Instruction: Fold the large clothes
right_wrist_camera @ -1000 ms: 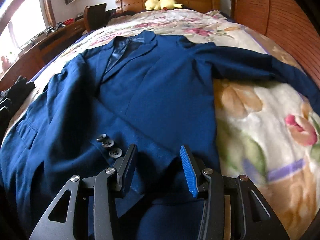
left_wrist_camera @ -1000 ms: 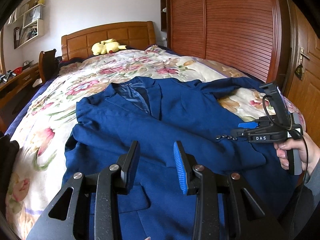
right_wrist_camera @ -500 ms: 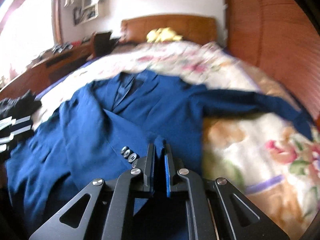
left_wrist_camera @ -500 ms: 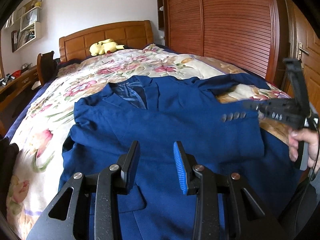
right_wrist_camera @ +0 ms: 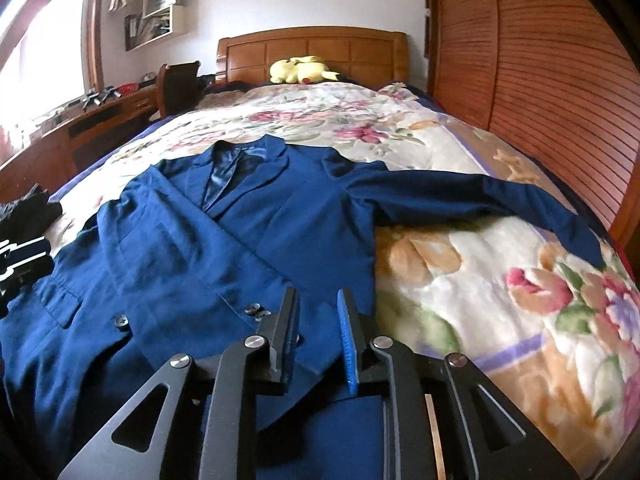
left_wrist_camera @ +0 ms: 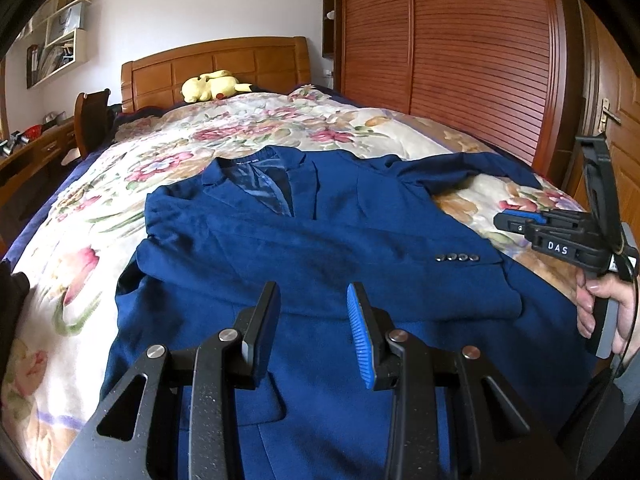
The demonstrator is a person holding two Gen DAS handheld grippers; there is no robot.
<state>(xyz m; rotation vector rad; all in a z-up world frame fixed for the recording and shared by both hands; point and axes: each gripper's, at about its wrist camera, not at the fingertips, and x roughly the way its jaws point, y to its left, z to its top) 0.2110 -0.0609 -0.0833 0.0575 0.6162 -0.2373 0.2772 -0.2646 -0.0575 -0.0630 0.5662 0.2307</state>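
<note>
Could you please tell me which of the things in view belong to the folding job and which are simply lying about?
Part of the job:
blue jacket, one sleeve folded across its front
its other sleeve, spread out on the floral bedspread
left gripper, open
right gripper, open

Lying about:
yellow plush toy
dark clothes at the bed's edge
chair

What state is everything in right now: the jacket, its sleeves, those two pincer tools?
Blue blazer: lying face up on the floral bedspread, partly folded.
Near sleeve: folded across the chest, cuff buttons showing.
Far sleeve: stretched out sideways, unfolded.
Left gripper: open, empty, above the blazer.
Right gripper: open, empty, above the cuff.
</note>
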